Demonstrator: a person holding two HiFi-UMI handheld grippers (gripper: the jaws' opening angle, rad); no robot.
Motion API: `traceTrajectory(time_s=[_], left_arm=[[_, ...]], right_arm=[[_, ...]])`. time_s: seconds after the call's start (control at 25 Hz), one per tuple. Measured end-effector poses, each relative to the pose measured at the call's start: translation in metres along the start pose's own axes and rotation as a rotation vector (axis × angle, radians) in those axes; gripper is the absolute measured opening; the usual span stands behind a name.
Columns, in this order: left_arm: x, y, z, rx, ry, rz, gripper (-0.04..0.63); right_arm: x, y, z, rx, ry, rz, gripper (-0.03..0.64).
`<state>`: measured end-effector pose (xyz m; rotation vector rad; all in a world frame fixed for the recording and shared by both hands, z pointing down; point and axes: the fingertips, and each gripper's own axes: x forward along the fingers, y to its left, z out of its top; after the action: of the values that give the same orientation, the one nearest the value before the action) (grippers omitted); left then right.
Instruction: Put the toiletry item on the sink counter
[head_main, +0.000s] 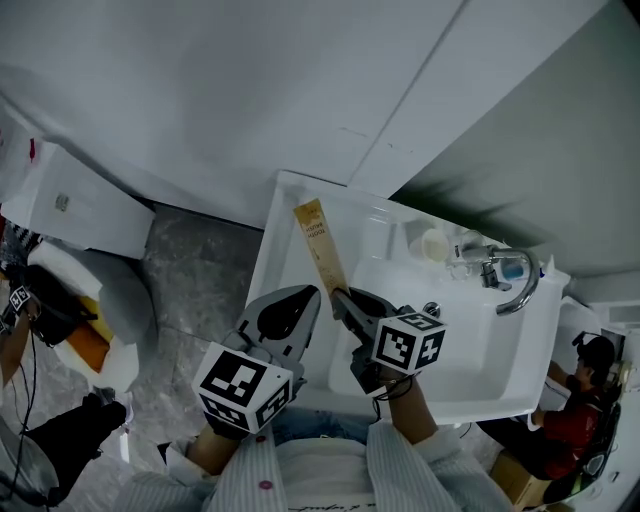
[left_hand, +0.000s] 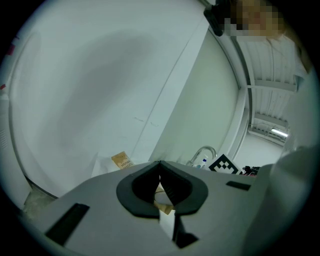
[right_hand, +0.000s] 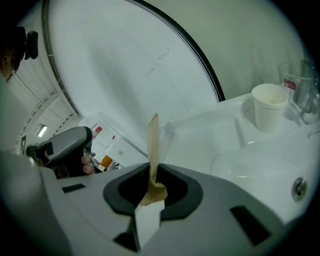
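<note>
R gripper (head_main: 342, 296) is clamped on the packet (head_main: 320, 245), which is long, thin and tan w/ dark print. Jaws pinch its crumpled lower end. The rest sticks out past the tips toward 11 o'clock in head view, w/ the far end over the back-left corner of the counter (head_main: 285, 215). Can't tell if that end touches the counter. In R gripper view the packet (right_hand: 153, 142) shows edge-on, running up to 12 from the closed tips (right_hand: 151, 169).

L gripper (head_main: 312, 293) sits just beside the R one, at its 9 o'clock. Its tips are shut together w/ nothing between them. They're close by the packet's lower part; contact unclear. In L gripper view the tips (left_hand: 160, 164) meet at centre. The packet's far end (left_hand: 121, 160) shows at 10 o'clock of them, and a bit of tan shows thru the gap behind them.

Both grippers hang over the front-left of the sink, w/ the basin (head_main: 470, 370) at 3–4 o'clock of the R gripper. The tap (head_main: 515, 290) is at the basin's right end, approx 3 o'clock. The cup (head_main: 434, 244), white paper, stands upright on the back ledge at 1–2 o'clock of the R gripper. A clear glass (right_hand: 290, 85) is just beside it, twd the tap. The drain knob (head_main: 431, 309) is on the basin's back edge, near the R gripper's marker cube.

A toilet (head_main: 95, 215) is at 9 o'clock, well apart from the sink. A person in red (head_main: 575, 425) shows at 4 o'clock, bottom-right corner.
</note>
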<state>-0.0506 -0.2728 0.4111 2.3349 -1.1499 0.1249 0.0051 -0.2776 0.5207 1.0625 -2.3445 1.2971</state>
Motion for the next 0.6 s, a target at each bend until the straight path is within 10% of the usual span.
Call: traceTrajectory(time_s=[0.6], left_arm=[[0.015, 0.008, -0.015, -0.018, 0.035, 0.002, 0.017]], right_arm=[[0.032, -0.041, -0.028, 0.094, 0.082, -0.040, 0.060]])
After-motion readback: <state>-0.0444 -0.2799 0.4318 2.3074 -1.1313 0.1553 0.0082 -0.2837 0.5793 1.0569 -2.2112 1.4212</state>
